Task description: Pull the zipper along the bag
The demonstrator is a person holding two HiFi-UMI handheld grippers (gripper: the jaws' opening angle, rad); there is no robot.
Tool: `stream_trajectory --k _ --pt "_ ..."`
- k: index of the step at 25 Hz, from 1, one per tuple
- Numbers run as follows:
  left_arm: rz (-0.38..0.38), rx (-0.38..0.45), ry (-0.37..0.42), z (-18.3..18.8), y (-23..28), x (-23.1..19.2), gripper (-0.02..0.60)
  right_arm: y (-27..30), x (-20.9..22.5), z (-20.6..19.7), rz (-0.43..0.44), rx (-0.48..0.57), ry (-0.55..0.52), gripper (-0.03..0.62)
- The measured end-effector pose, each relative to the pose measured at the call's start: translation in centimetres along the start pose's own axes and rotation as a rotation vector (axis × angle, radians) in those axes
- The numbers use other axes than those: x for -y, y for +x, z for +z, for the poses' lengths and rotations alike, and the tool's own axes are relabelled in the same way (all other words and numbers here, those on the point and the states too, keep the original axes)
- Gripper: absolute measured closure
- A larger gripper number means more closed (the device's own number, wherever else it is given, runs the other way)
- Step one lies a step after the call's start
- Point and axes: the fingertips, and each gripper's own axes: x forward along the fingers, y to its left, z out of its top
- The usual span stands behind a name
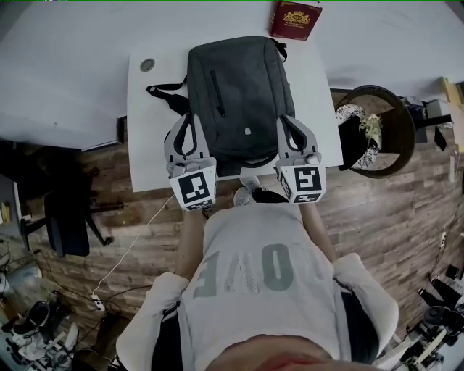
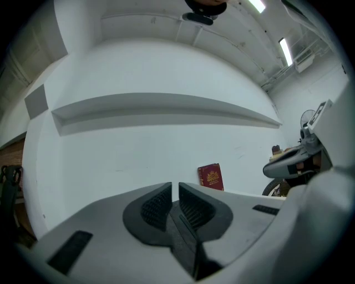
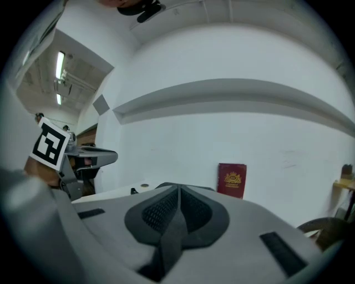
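**Backpack flanked by two clenched grippers on white table**

A dark grey backpack (image 1: pixel 243 94) is seen lying flat on a white table (image 1: pixel 156 145), its straps spilling off its left side. A zipper (image 1: pixel 217 91) is shown as a dark line down its front panel. The left gripper (image 1: pixel 186 118) (image 2: pixel 173 191) is held at the bag's near left corner and the right gripper (image 1: pixel 288 119) (image 3: pixel 178 194) at its near right corner. Whether either is touching the fabric cannot be told from the head view.

The left gripper's ribbed pads (image 2: pixel 155 206) are drawn in to a thin slit with nothing caught in it. The right gripper's pads (image 3: pixel 161 211) are pressed fully together, also on nothing.

A red book (image 1: pixel 295 19) (image 2: pixel 210 177) (image 3: pixel 232 179) with a gold emblem is stood against the white wall (image 2: pixel 138 150) beyond the bag. A small round disc (image 1: pixel 147 64) is set at the table's far left corner.
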Motion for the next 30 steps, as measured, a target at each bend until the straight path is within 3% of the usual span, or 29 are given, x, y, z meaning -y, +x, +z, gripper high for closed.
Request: stream_trajectory --k 2,4,8,11,14,17,25,30 --pt "-0.024 -0.008 -0.021 -0.5 0.5 0.4 0.539 0.5 -0.2 -0.9 0.05 -0.025 0.052 0.556" --pt "-0.068 -0.027 -0.03 -1.3 1.2 1.1 0.436 1.0 -0.1 -1.9 0.077 -0.057 0.093 0.315" --pt "-0.144 -0.086 -0.076 -3.3 2.3 2.0 0.288 1.7 0.5 -3.6 0.064 -0.121 0.109 0.278" --pt "-0.179 -0.148 -0.15 -5.7 3.0 2.3 0.247 2.0 1.4 -5.2 0.049 -0.171 0.135 0.244" --pt "-0.229 -0.237 -0.165 -8.7 3.5 2.7 0.244 2.0 2.4 -7.3 0.051 -0.242 0.181 0.241" --pt "-0.307 -0.307 -0.119 -11.1 4.6 3.2 0.244 1.8 3.1 -9.8 0.041 -0.31 0.228 0.243" --pt "-0.55 -0.493 0.139 -17.9 9.4 2.7 0.244 1.1 2.1 -16.3 0.038 -0.479 0.268 0.243" --pt "-0.627 -0.528 0.238 -19.4 11.3 1.8 0.245 0.6 1.6 -16.4 0.039 -0.53 0.178 0.243"
